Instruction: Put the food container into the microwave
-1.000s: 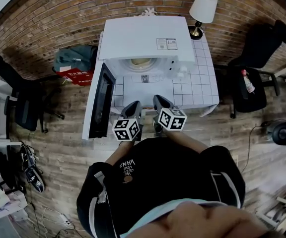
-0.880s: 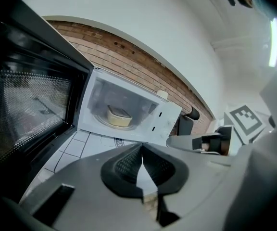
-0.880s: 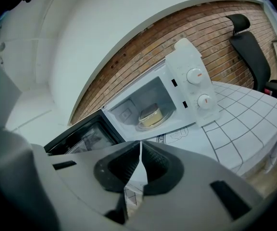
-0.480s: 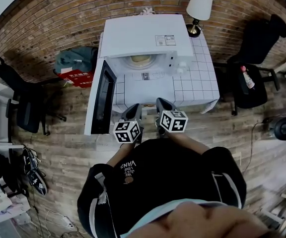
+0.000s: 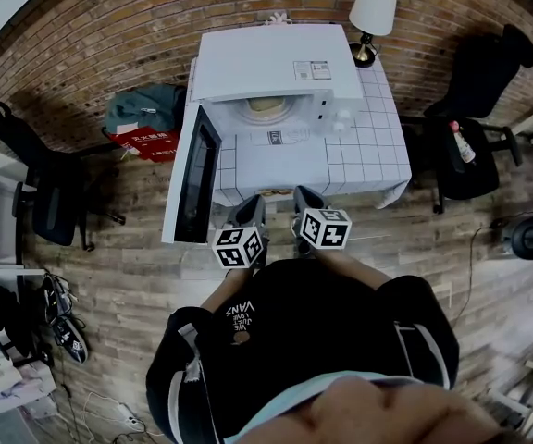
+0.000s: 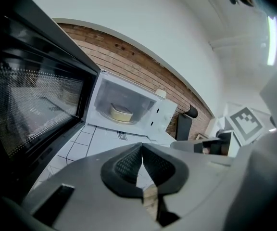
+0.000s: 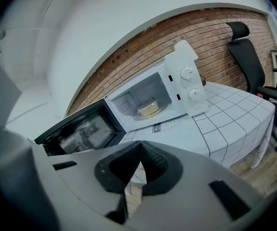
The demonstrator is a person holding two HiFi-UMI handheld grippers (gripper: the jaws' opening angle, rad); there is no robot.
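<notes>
The white microwave stands on the checked table with its door swung wide open to the left. The food container, pale yellow with a clear lid, sits inside on the turntable. The same container shows in the left gripper view and the container in the right gripper view. My left gripper and right gripper hover side by side at the table's near edge, well back from the microwave. Both are shut with nothing between their jaws, the left gripper and the right gripper alike.
A table lamp stands right of the microwave at the back. The white checked tablecloth covers the table. A black office chair is at the right, another black chair at the left, and a red box on the floor.
Both grippers have drawn back slightly toward the person, away from the microwave. The container stays inside and the door stays open.
</notes>
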